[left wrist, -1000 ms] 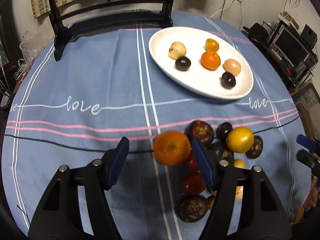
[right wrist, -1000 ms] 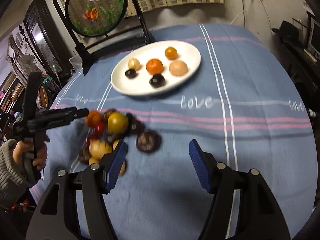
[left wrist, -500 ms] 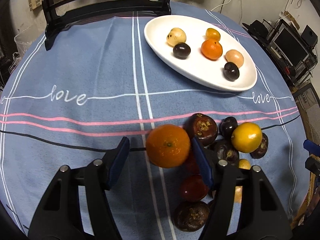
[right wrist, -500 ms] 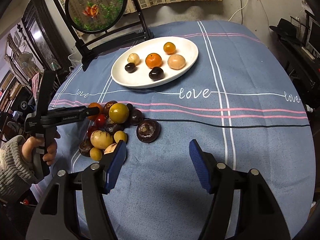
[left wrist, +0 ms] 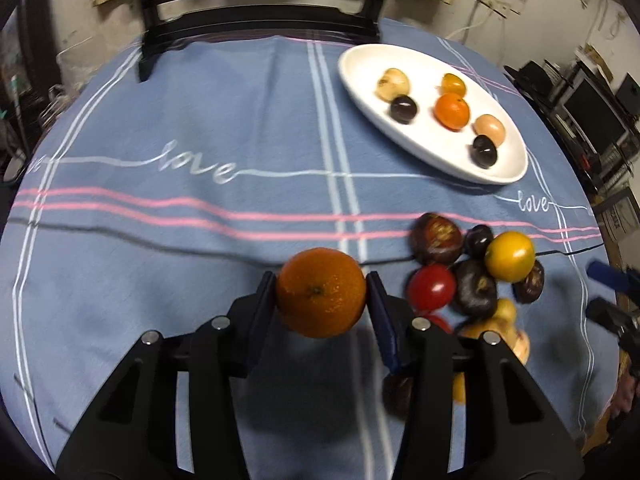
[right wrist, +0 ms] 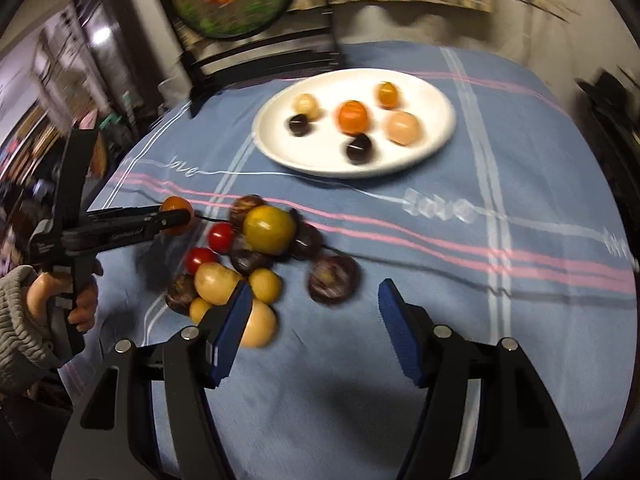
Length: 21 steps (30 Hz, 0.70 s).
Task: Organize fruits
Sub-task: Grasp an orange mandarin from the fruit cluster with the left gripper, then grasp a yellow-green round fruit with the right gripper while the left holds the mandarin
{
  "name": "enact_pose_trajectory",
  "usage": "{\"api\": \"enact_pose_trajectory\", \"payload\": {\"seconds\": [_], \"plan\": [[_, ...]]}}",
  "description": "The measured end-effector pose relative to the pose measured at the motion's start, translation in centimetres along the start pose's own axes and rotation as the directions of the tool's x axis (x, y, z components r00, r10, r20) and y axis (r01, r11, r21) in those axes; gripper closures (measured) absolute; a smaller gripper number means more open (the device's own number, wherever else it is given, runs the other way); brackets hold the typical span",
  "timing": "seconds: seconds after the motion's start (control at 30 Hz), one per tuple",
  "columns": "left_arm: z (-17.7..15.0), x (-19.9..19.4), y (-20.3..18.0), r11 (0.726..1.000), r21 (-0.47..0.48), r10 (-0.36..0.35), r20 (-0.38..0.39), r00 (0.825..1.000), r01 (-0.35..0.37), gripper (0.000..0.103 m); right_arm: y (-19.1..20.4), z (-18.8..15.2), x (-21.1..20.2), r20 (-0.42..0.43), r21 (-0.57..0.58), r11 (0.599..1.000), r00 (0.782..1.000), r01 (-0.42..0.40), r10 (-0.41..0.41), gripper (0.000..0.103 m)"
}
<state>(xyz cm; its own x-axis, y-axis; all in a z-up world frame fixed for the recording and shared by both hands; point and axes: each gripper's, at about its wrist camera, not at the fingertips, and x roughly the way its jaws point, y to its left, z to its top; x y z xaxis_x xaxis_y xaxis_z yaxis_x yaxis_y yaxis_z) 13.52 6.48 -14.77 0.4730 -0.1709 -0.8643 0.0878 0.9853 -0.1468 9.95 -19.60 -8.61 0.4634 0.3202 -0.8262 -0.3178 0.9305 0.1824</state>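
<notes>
A round table covered by a blue tablecloth (left wrist: 200, 92) with pink and white stripes and the word "love" in white script fills both views. Toward its far side sits a white oval plate (left wrist: 360, 64) holding six small fruits: a pale yellow one, two dark purple ones, a small orange-yellow one, a tangerine at the centre, and a peach-coloured one. Nearer, a loose pile of fruit (right wrist: 256, 248) lies directly on the cloth, well apart from the plate, with dark brown mangosteen-like fruits, red tomatoes, a large yellow fruit and several smaller yellow ones touching each other. The left gripper (left wrist: 321, 294) has just been closing, and its blue pads now press both sides of an orange (left wrist: 321, 292), a round, bright fruit with dimpled skin and a small stem scar facing the camera; it sits just left of the pile, and whether it is off the cloth cannot be told. In the right wrist view a hand in a grey knitted sleeve (right wrist: 18, 320) holds that gripper's handle. The right gripper (right wrist: 314, 312) stands released, jaws wide apart over bare cloth beside the pile, with nothing between them.
</notes>
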Motion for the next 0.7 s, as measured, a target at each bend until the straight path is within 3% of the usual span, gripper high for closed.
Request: {"api": "enact_pose_trajectory", "payload": {"seconds": [0.27,0.53,0.7], "plan": [[-2.1,-0.9,1.5,0.998,-0.061,0.032,-0.013,0.999,-0.033,0.057,2.1,3.4,4.9,-0.043,-0.090,0.995,0.999,-0.030,0.026,0.038],[-3.0,-1.1,1.6,0.996,-0.082,0.036,-0.020,0.999,-0.038,0.057,2.4,3.4,7.4,-0.077,-0.114,0.992,0.996,-0.046,0.037,0.059],[-3.0,-1.0,1.4,0.996,-0.078,0.042,-0.021,0.999,-0.044,0.057,2.3,3.2,7.2,-0.077,-0.107,0.992,0.996,-0.061,0.053,0.062]]}}
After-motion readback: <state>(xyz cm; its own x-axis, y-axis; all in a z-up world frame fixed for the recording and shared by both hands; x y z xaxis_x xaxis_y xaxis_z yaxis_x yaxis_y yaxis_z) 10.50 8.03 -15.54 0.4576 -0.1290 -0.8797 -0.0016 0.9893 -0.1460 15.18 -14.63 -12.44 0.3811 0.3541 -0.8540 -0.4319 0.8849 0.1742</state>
